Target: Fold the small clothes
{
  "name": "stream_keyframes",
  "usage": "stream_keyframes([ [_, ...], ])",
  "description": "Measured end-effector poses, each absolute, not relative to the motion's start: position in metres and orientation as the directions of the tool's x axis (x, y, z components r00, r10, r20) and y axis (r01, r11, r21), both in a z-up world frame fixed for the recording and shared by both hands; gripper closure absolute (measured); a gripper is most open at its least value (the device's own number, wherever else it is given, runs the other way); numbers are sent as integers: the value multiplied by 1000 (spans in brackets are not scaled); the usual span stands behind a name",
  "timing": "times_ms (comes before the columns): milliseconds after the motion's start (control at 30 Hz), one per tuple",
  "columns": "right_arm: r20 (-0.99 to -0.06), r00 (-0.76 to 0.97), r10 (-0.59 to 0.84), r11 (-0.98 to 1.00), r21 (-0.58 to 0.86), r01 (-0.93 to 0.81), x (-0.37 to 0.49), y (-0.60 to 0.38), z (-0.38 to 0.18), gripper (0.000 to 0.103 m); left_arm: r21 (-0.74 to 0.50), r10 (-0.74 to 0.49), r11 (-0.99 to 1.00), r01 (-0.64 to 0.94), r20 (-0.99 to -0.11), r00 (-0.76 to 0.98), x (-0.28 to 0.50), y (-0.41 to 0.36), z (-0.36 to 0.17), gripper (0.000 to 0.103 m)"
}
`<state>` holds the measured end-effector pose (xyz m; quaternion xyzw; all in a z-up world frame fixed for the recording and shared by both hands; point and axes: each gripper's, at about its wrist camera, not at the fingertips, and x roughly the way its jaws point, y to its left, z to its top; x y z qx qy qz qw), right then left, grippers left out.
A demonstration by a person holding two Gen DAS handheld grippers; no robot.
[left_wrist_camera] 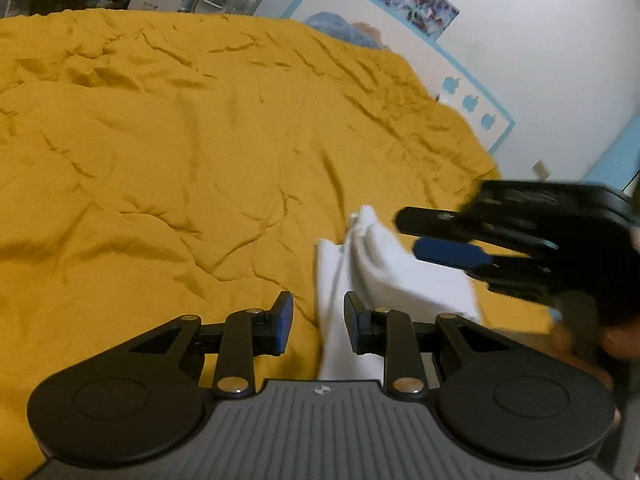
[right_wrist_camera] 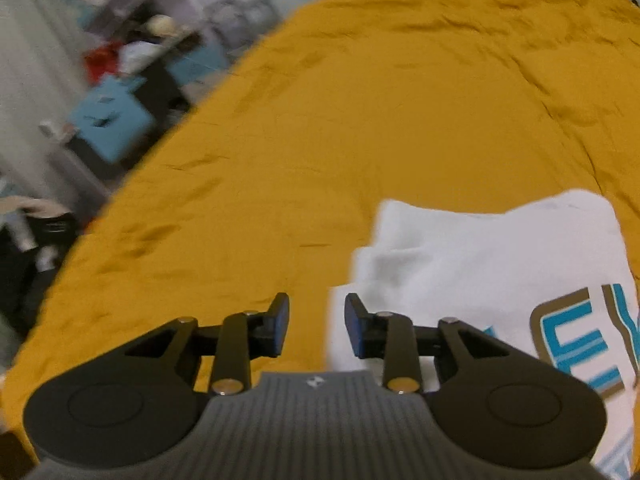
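A small white garment (left_wrist_camera: 384, 276) lies bunched on a mustard-yellow bedspread (left_wrist_camera: 180, 140). My left gripper (left_wrist_camera: 318, 324) hovers low over its near strip, jaws apart. White cloth shows in the gap by the right finger, and the left pad stands clear of it. My right gripper (left_wrist_camera: 406, 234), blurred, is just right of the garment's raised fold. In the right wrist view the right gripper (right_wrist_camera: 316, 324) is open and holds nothing. It is over bare bedspread (right_wrist_camera: 360, 120), at the left edge of the garment (right_wrist_camera: 460, 260). The garment's blue and brown lettering (right_wrist_camera: 580, 340) faces up.
A white headboard with blue trim (left_wrist_camera: 400, 40) and a blue pillow (left_wrist_camera: 336, 28) are at the far end of the bed. The bed's edge runs diagonally on the left of the right wrist view, with a blue box (right_wrist_camera: 108, 120) and clutter beyond it.
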<state>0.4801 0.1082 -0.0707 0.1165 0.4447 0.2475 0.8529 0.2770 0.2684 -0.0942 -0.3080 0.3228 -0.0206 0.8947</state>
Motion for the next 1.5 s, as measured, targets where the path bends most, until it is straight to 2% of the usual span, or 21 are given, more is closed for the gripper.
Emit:
stream_keyframes([
  [133,-620,505,600,799,441,-408,426,78,-31,71,-660,-294,736,-149,-510,808,251,273,-86,69],
  [200,-595,529,604,796,425,-431,401,60,-19,68,-712,-324,687,-144,-478,816,236,276,-85,61],
  [367,-607,583,541,841,372,-393,358,-1,-19,68,-810,-407,570,-141,-426,808,216,276,-96,51],
  [600,-694,607,388,922,296,-252,315,-79,-65,67,-813,-441,545,-205,-486,754,213,259,-120,42],
  [767,-706,617,348,937,273,-217,295,-107,-85,67,-810,-433,528,-255,-515,739,232,250,-138,42],
  [833,-698,634,334,942,240,-233,288,-109,-90,67,-808,-422,532,-254,-513,747,239,247,-139,44],
  [867,-701,638,319,947,213,-239,286,-107,-92,67,-800,-414,545,-252,-518,748,241,244,-139,53],
  [900,-707,639,304,951,186,-246,284,-106,-95,67,-787,-402,564,-250,-526,749,243,241,-136,67],
  [933,-713,638,292,953,165,-253,282,-105,-98,67,-766,-386,595,-243,-538,749,247,238,-131,73],
  [967,-718,636,283,955,147,-258,282,-103,-102,67,-747,-371,623,-234,-545,752,245,235,-126,84],
  [1167,-751,604,266,957,129,-260,287,-94,-127,67,-700,-354,705,-112,-485,800,244,222,-78,88],
  [1233,-747,604,276,956,147,-254,292,-90,-132,63,-692,-360,717,-82,-468,807,246,219,-63,89],
  [1333,-745,617,252,963,128,-239,304,-80,-135,64,-664,-342,744,-75,-475,811,249,219,-50,90],
  [1367,-743,623,243,966,129,-223,308,-80,-135,71,-655,-331,751,-85,-485,809,250,221,-50,90],
  [1400,-743,623,244,968,144,-207,311,-83,-134,82,-648,-321,755,-101,-499,805,249,224,-53,90],
  [1500,-760,593,265,961,161,-224,314,-88,-136,88,-642,-297,747,-174,-556,776,246,236,-80,91],
])
